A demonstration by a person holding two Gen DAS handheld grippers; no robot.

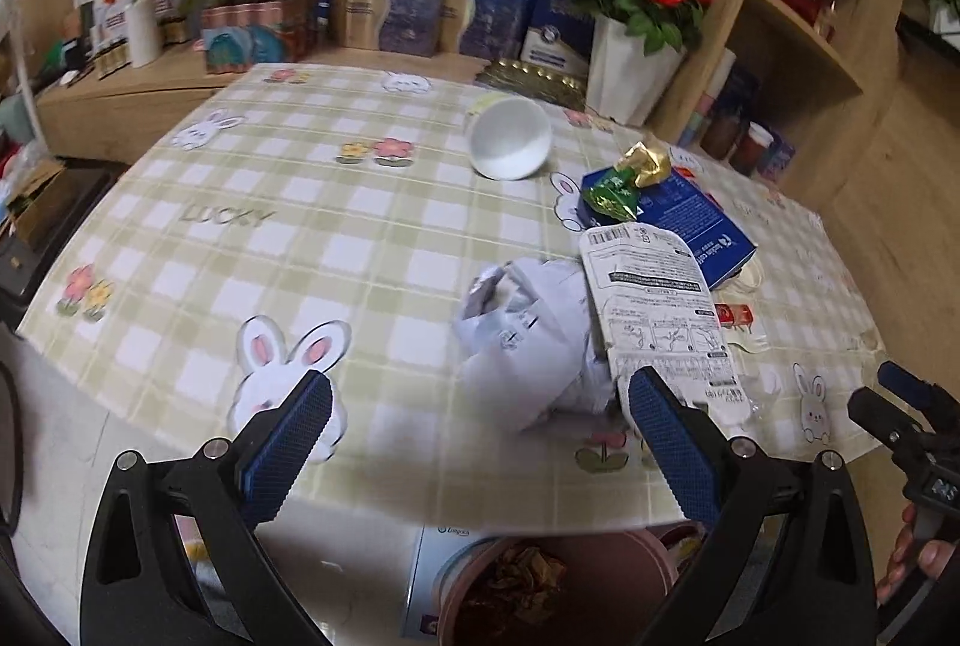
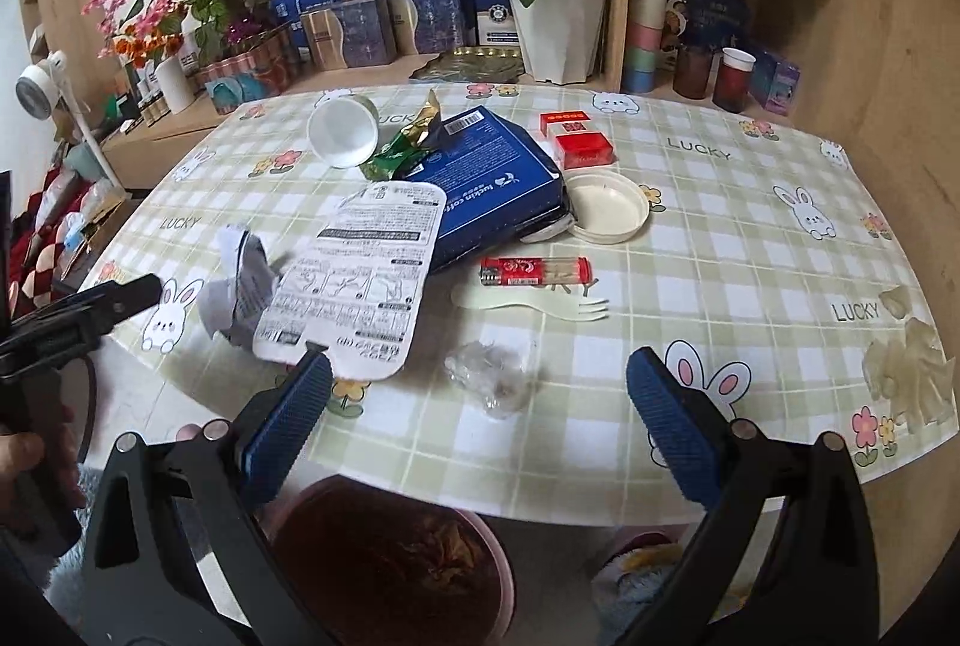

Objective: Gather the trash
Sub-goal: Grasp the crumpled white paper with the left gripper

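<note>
Both the left tongs (image 1: 480, 406) and right tongs (image 2: 480, 388) gape wide, empty, poised above the pink bin (image 2: 390, 556) under the bench (image 2: 720, 238) edge; crumpled paper (image 1: 528, 340) lies at the left tongs' twelve o'clock, ready to drop in.

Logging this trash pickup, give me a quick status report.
Left claw open, empty, facing crumpled paper. Right claw open, empty, above clear wrapper. Trash still on table; bin below near edge. Nothing blocking.

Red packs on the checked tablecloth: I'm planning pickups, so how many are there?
3. Two small red boxes, one behind the other, sit beside the blue carton; a red toothpick tube lies near the white plastic fork. Others may be hidden.
</note>
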